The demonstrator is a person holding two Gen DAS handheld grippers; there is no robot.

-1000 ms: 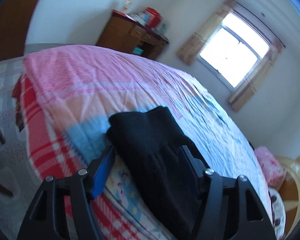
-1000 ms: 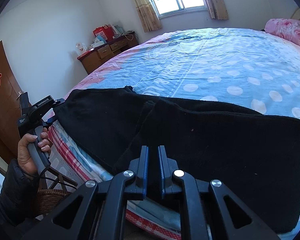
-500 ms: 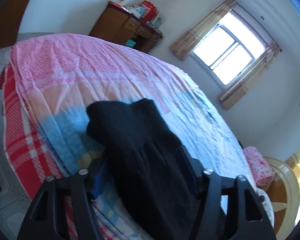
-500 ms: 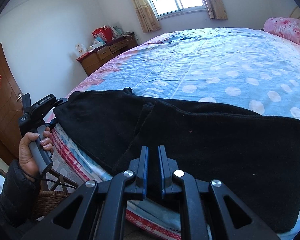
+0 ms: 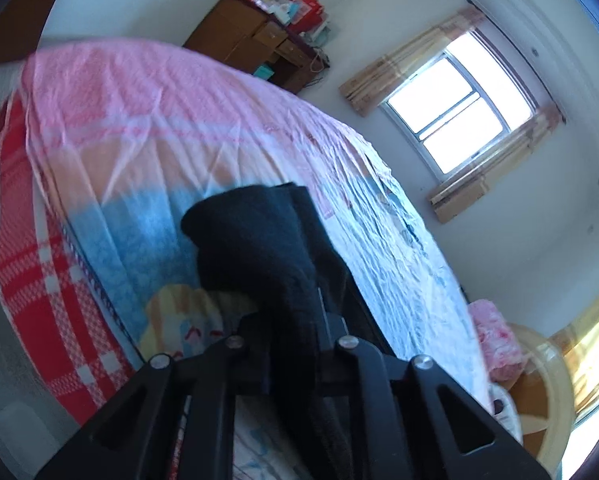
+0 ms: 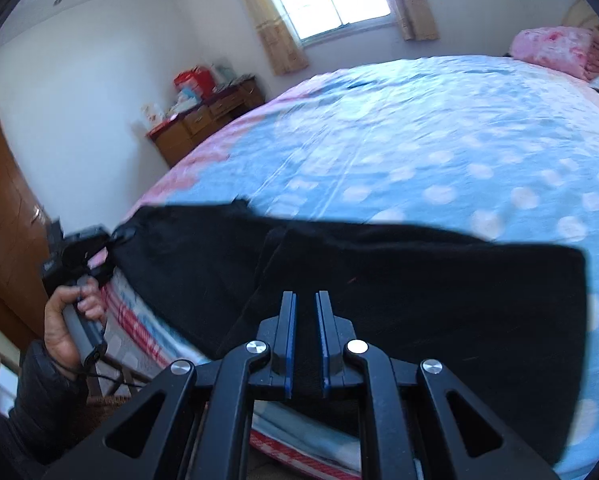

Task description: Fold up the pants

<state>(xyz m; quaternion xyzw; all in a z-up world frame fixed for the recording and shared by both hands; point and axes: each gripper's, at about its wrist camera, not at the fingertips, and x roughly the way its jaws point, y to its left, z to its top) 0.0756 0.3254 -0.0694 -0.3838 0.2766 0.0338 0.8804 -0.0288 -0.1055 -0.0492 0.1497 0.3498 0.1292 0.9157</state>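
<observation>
Black pants (image 6: 399,280) lie across the near edge of the bed (image 6: 419,132), one layer folded over another. My right gripper (image 6: 305,304) is shut on the near edge of the pants at the fold. My left gripper (image 5: 295,320) is shut on the left end of the pants (image 5: 255,240), which bunches up and lifts off the sheet. In the right wrist view the left gripper (image 6: 111,248) shows at the far left, held in a hand, touching the pants' end.
The bed has a pink and blue sheet (image 5: 147,128) over a red plaid blanket (image 5: 31,248). A wooden dresser (image 5: 255,48) stands by the wall near a window (image 5: 455,108). A pink pillow (image 6: 555,52) lies at the bed's head.
My left gripper has closed on the pants' end and raised it, bunching the cloth. The right gripper stays shut on the pants and has lifted slightly.
</observation>
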